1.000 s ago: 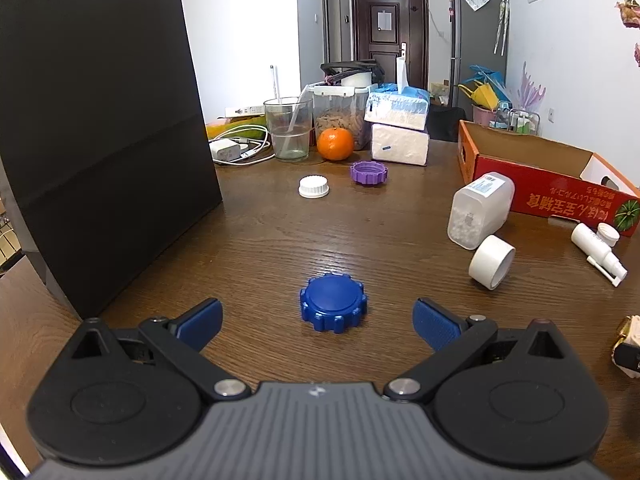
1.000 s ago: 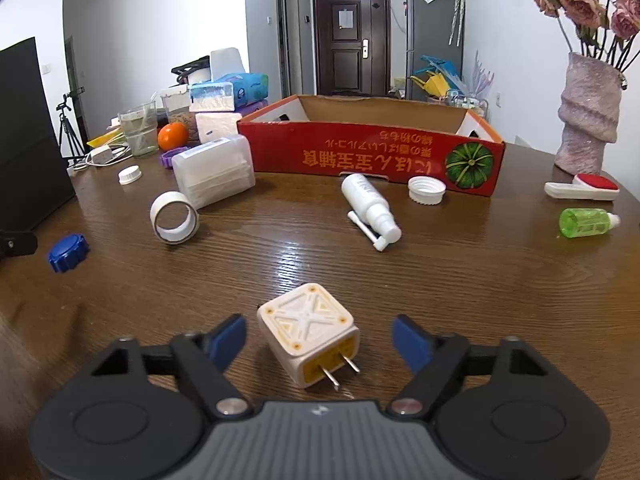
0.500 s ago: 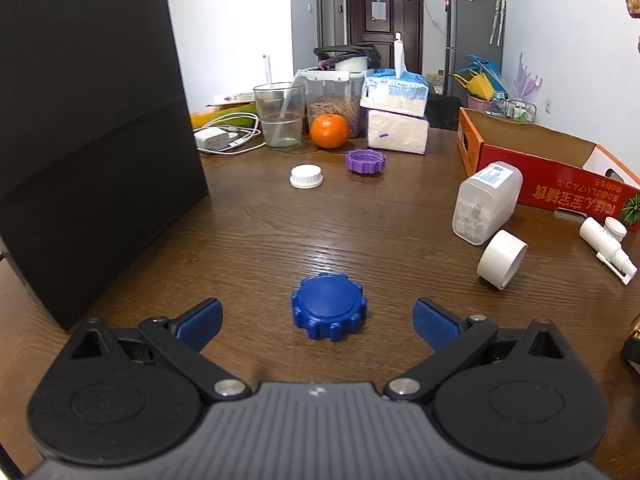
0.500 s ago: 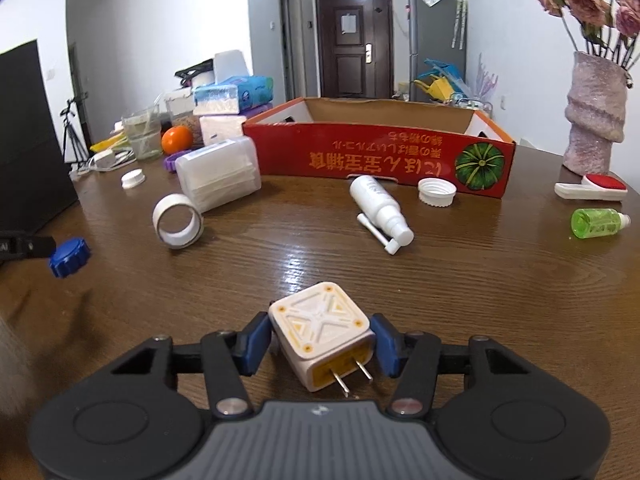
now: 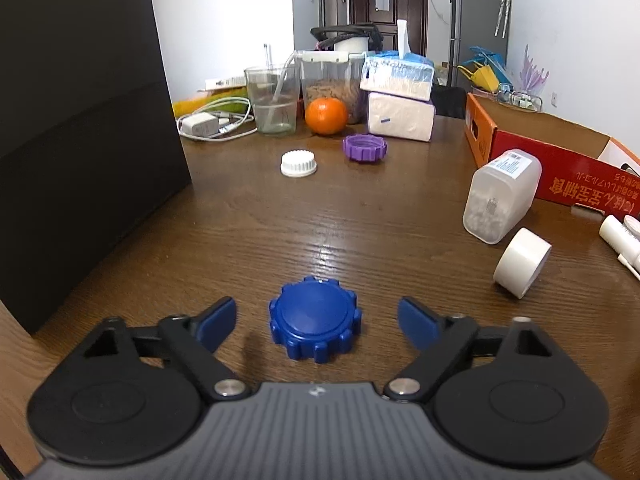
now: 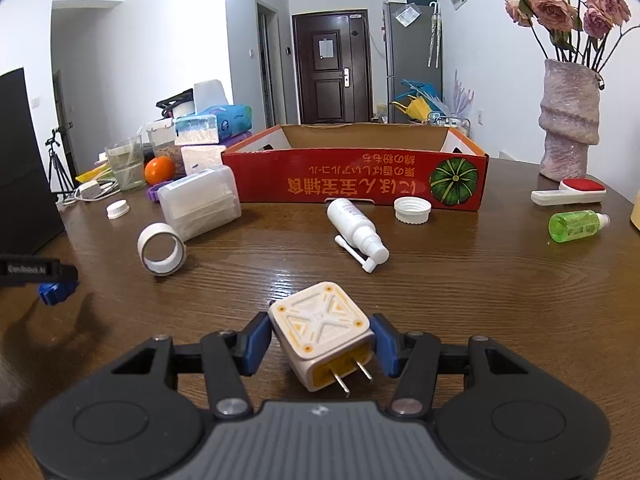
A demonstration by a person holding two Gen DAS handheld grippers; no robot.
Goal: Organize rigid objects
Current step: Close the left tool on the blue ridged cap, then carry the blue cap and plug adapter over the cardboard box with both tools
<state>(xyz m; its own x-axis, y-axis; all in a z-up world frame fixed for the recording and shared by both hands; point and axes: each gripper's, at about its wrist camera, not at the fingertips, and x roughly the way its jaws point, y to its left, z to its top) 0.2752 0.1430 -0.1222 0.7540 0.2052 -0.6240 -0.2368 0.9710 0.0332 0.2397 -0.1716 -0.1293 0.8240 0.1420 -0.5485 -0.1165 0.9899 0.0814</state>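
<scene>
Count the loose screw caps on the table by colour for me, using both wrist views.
Blue cap, between the open left gripper fingers: 1
Purple cap: 1
White caps: 2, one near the purple cap, one by the red cardboard box
Total: 4

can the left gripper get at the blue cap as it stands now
Probably yes. The left gripper is open, with the blue cap flat on the table between its fingers and nothing in between.
</scene>
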